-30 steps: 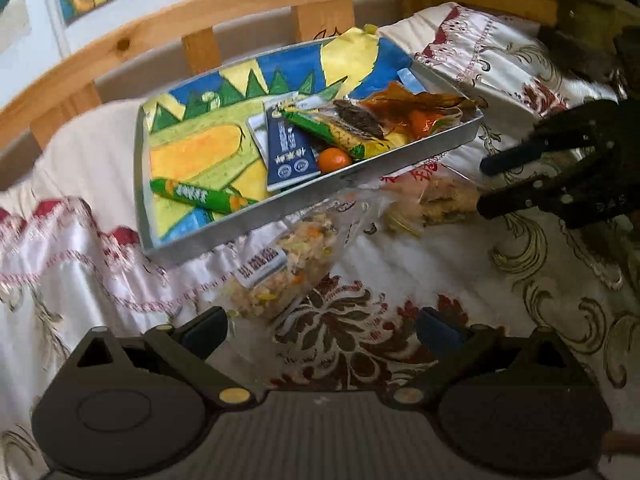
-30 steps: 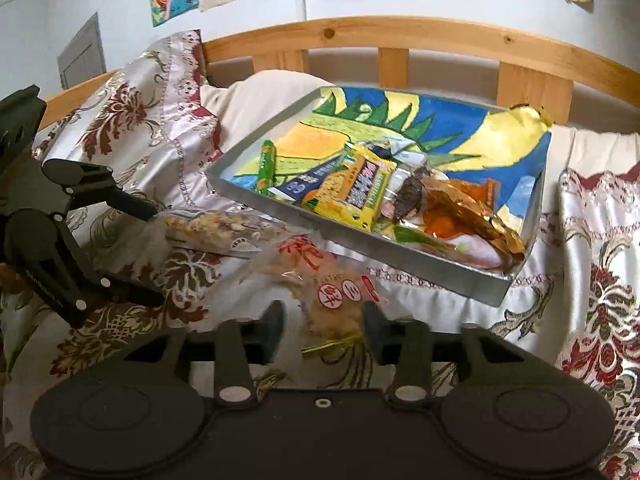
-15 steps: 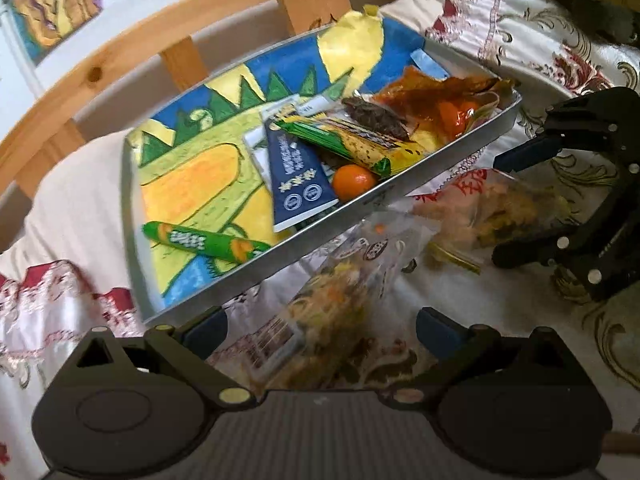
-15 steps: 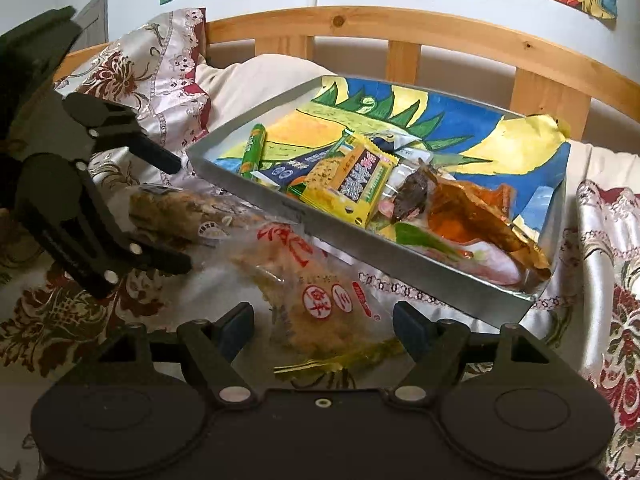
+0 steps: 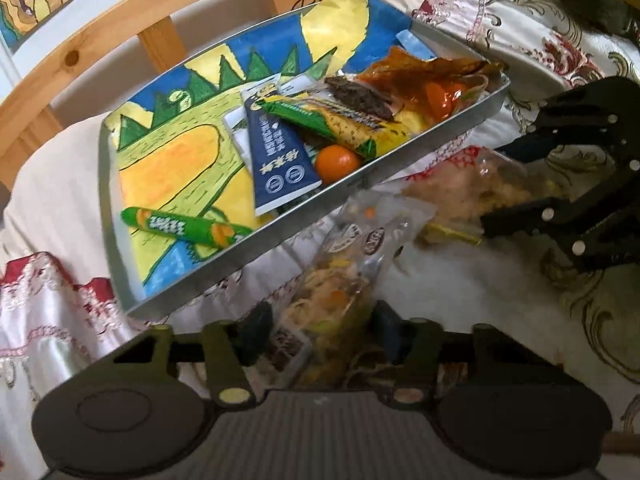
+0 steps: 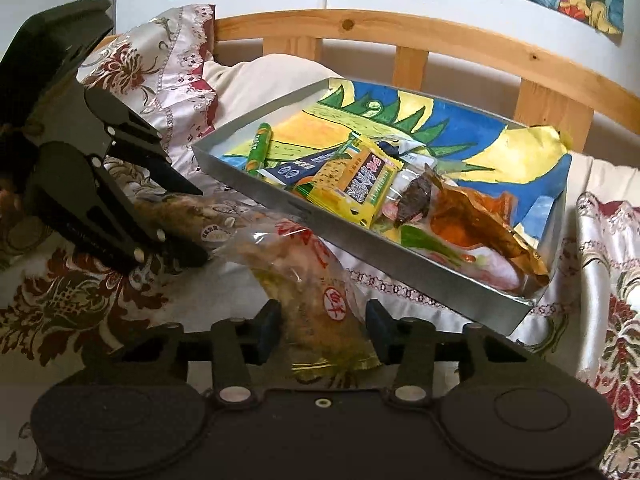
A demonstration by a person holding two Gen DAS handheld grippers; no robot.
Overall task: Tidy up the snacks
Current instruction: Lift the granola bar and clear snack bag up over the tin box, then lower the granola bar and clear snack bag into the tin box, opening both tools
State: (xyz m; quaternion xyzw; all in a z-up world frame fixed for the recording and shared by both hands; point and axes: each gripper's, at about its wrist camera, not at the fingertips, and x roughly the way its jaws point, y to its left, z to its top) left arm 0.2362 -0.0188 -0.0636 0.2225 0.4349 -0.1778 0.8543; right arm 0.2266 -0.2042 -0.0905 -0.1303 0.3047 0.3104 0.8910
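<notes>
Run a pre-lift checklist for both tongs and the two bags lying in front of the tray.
1. Mixed-snack bag between the left tongs, jaws closing: ok.
2. Red-print bag between the right tongs, jaws closing: ok.
3. Pads pressing firmly on either bag: cannot tell.
4. Bags clear of each other: not ok, they overlap beside the tray.
5. Free space in the tray: ok, its left half holds only a green stick.
6. Tray sitting level on the bedding: not ok, it tilts.

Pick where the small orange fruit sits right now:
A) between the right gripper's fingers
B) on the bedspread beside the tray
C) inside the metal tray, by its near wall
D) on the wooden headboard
C: the orange fruit lies inside the metal tray, against the near wall beside the dark blue packet.
</notes>
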